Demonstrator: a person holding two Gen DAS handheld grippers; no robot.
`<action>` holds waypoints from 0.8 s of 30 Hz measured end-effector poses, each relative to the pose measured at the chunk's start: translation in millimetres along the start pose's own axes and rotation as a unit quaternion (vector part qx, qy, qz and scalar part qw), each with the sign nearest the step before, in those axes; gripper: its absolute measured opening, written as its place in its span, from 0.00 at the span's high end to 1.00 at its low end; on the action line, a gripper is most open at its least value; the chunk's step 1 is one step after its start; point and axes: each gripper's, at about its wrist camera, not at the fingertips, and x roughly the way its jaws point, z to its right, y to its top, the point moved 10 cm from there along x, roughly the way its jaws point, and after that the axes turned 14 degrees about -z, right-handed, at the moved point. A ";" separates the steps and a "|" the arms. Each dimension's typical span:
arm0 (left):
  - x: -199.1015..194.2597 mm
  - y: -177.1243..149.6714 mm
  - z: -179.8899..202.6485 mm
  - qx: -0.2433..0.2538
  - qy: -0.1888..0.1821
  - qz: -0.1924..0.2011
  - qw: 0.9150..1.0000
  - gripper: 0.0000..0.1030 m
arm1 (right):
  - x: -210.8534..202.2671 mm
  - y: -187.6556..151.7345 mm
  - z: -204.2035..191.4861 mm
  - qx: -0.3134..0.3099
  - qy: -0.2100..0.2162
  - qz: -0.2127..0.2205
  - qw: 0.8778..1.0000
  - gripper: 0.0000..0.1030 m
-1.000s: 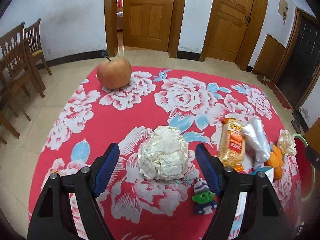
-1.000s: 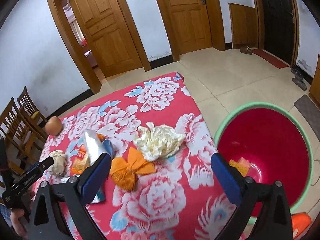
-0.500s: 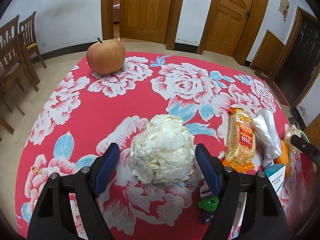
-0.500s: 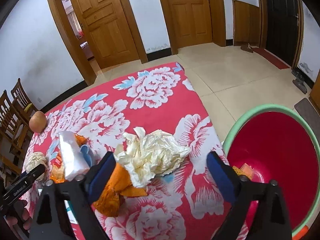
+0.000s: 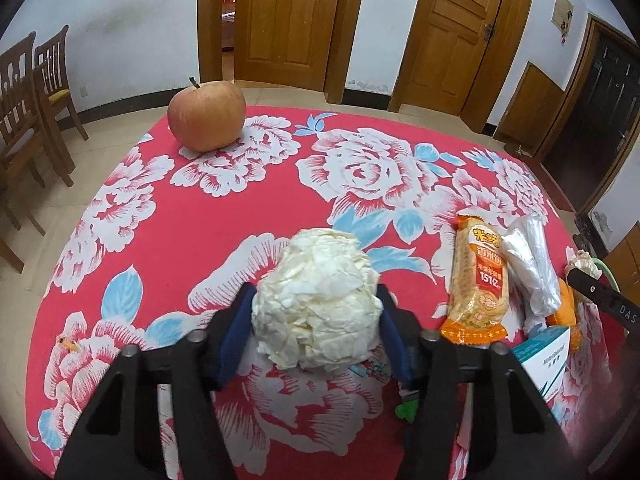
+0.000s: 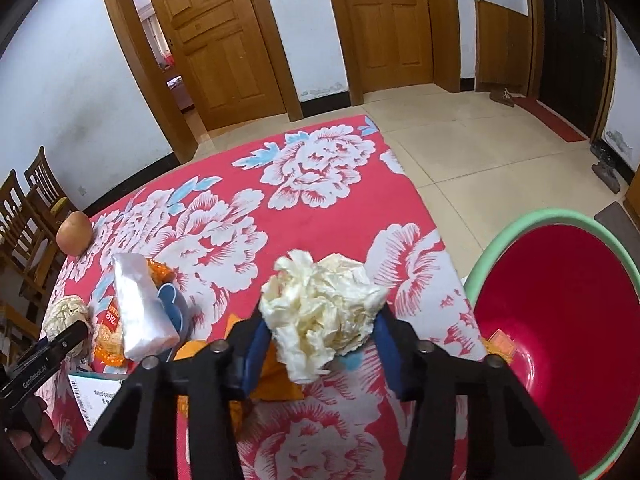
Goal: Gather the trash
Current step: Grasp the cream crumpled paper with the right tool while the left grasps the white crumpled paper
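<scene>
Your worktop (image 5: pixel 256 208) cloth: red, printed with white roses and pale blue leaves. Paper wad (image 5: pixel 316 300) in your left hand-held gripper (image 5: pixel 316 320): cream-white; pads blue, frame black. Far left, apple (image 5: pixel 206 115): orange-red. Right, snack packet (image 5: pixel 478 276): orange and yellow. Basin (image 6: pixel 560 320): red inside, mint-green rim.

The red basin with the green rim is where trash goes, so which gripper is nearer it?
Right. The right gripper, closing on crumpled paper, sits beside the red basin. The left gripper is across the table past the snack packet.
</scene>
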 end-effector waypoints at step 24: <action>-63.8 -13.0 46.3 0.053 -0.032 0.048 0.997 0.54 | -88.2 -29.6 13.1 0.025 0.028 0.064 0.997 0.57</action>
